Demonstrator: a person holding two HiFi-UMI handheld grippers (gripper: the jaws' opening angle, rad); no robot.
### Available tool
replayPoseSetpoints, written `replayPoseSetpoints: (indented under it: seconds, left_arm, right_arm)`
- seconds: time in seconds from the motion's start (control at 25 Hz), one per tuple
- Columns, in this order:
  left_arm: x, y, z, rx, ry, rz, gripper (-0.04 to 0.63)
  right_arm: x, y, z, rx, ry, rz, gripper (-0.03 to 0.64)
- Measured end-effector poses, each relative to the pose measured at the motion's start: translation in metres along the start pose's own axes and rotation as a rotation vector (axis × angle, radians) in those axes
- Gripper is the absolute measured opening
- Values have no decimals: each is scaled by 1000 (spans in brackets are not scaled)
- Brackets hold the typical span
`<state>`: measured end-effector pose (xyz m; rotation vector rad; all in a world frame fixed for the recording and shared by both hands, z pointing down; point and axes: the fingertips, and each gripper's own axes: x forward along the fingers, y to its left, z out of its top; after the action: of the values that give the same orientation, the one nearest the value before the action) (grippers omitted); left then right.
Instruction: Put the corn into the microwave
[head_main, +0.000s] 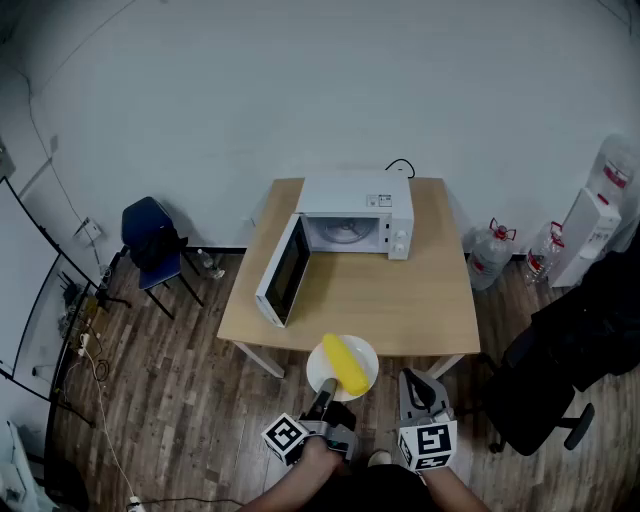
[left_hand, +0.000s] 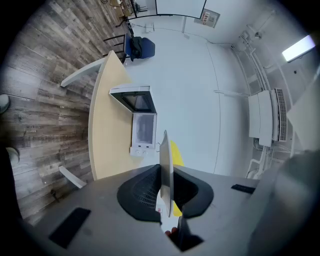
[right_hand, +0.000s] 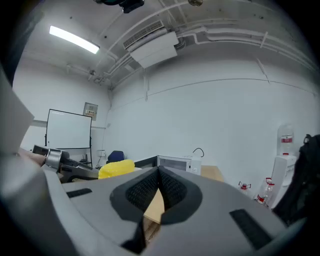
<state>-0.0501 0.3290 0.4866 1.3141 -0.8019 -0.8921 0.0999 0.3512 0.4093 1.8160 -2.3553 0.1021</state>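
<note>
A plank floor (head_main: 150, 420) and a white wall frame this job; nearest me, my left claw (head_main: 323, 398) pinches the rim of the white plate (head_main: 362, 352) carrying the corn (head_main: 345, 364), just short of the worktop (head_main: 400, 310), while my right claw (head_main: 416, 380) sits beside it, pressed together on nothing. I judge the step is the carry forward, so the plate must travel level or the corn may roll off. Farther back the microwave (head_main: 360, 195) stands with its door (head_main: 283, 270) swung out to the left, so I would steer right of that door, straight at the open cavity (head_main: 340, 232).
</note>
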Motion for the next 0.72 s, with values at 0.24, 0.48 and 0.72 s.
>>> replayPoseSetpoints:
  seconds: [0.24,0.48,0.72]
  left_arm:
    - [-1,4,-1,-6,-3,5,26]
    - [0,5,-4,-5,-19,8,26]
    - [1,-4,-12,1,-39,-29,26]
  right_arm:
    - [-3,-2,-5,48,-3,10,58]
    - [-6,-14,-8,55,-9,15,58]
    - [-11,-18,-15,61,-6,43,59]
